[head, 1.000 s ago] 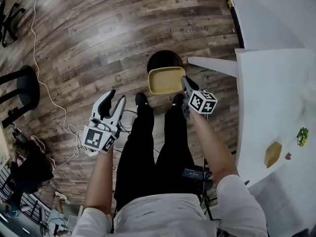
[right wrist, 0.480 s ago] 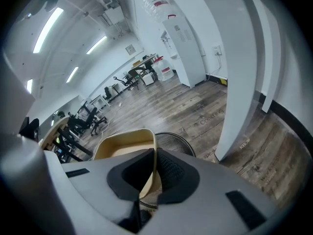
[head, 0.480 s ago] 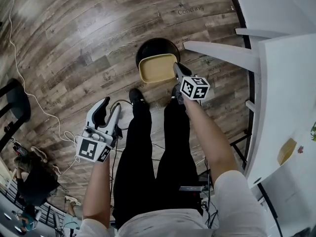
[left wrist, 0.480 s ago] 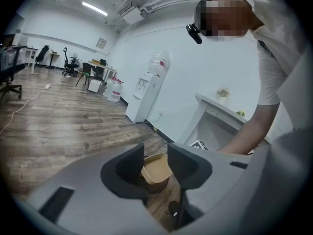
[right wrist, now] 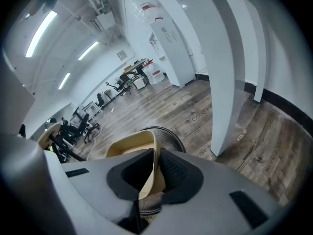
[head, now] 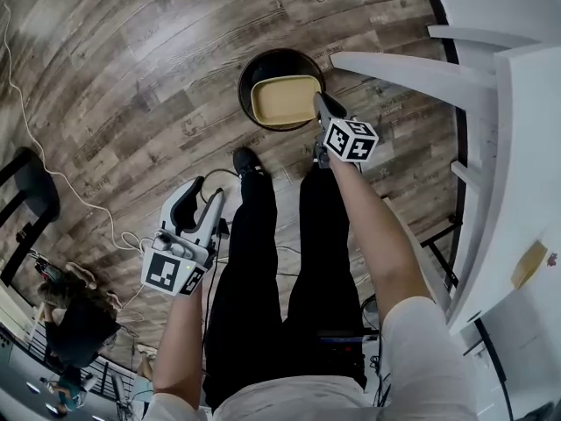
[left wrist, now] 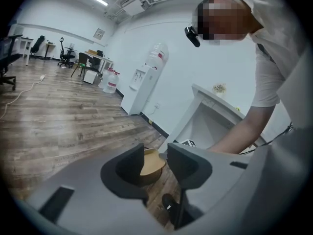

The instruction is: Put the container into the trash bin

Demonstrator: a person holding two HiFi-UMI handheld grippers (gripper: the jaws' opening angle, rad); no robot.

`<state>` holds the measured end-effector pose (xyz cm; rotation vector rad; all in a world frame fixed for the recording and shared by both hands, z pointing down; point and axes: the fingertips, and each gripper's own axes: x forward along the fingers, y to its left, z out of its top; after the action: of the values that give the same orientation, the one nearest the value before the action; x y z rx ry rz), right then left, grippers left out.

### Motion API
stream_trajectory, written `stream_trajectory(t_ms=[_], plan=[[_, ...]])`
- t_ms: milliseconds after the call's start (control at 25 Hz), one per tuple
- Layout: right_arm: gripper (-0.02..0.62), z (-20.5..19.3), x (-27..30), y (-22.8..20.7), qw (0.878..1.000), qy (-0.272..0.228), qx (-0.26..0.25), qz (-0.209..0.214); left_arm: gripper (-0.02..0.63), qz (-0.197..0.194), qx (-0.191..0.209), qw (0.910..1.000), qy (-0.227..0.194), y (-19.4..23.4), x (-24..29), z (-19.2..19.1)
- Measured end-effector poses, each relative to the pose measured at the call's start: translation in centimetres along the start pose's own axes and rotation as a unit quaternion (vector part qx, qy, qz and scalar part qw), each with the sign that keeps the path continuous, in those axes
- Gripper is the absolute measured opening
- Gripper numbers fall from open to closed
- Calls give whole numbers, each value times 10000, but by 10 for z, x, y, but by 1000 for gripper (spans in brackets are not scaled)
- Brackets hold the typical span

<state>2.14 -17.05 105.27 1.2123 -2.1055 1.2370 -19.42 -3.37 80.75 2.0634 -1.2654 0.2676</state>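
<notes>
A shallow tan container (head: 285, 101) hangs directly over the round black mesh trash bin (head: 256, 67) on the wood floor. My right gripper (head: 322, 110) is shut on the container's right rim (right wrist: 150, 173), with the bin (right wrist: 168, 139) just beyond the jaws. My left gripper (head: 202, 198) hangs low at the person's left side, its jaws slightly apart with nothing between them. In the left gripper view, past the jaws (left wrist: 154, 158), the container (left wrist: 150, 163) shows over the bin.
White table legs (head: 394, 68) and the table top (head: 526, 147) stand right of the bin. A white cable (head: 53, 174) runs across the floor at left, beside a black chair base (head: 22, 200). The person's legs and shoes (head: 250, 165) stand just below the bin.
Both grippers have dropped lower. The right one has carried the container from beside the bin's rim to a spot over its opening.
</notes>
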Motion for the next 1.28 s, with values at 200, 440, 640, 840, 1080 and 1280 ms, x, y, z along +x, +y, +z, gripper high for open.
stream_trajectory(t_ms=[200, 440, 640, 840, 1080, 1280], plan=[[138, -9, -3, -7, 9995, 191, 157, -190, 155, -70, 109, 9999, -73, -2, 0, 15], [141, 19, -49, 40, 9989, 245, -371, 166, 155, -97, 266, 9989, -361, -11, -16, 60], [139, 111, -129, 138, 9847, -580, -1396, 869, 155, -202, 539, 9959, -701, -34, -36, 126], [135, 225, -237, 266, 9394, -1924, -2397, 1518, 155, -271, 923, 9865, -1327, -58, -73, 213], [126, 318, -370, 386, 8854, -2975, -3109, 1757, 155, 32, 1155, 9742, -1937, -79, -144, 320], [126, 373, -475, 441, 8326, -3697, -3811, 1577, 155, -121, 1722, 9571, -2326, -124, -189, 395]])
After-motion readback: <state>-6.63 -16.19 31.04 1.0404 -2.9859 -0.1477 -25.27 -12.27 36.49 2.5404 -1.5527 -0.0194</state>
